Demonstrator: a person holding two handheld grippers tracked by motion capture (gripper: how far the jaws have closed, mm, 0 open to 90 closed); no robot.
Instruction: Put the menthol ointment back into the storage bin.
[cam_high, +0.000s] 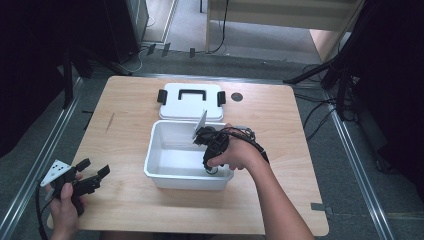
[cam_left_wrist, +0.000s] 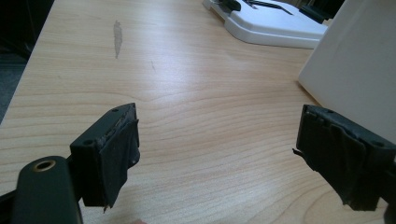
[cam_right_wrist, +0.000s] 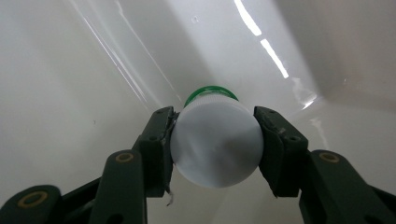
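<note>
Clamped between the right gripper (cam_right_wrist: 215, 149)'s pads, a white bottle (cam_right_wrist: 215, 144) hangs low inside the open white bin (cam_high: 165, 176), apparently not yet released, while the left gripper (cam_left_wrist: 224, 154) waits spread and empty over the table (cam_left_wrist: 196, 93), the bin's lid (cam_high: 190, 102) behind.

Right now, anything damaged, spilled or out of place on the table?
Nothing spilled. Torn tape hangs from the pad of the left tongs, and the table has a grey scuff near its far left. The lid lies behind the bin.

Wood table (cam_high: 125, 150) w/ white bin (cam_high: 165, 172) & lid (cam_high: 191, 102).
</note>
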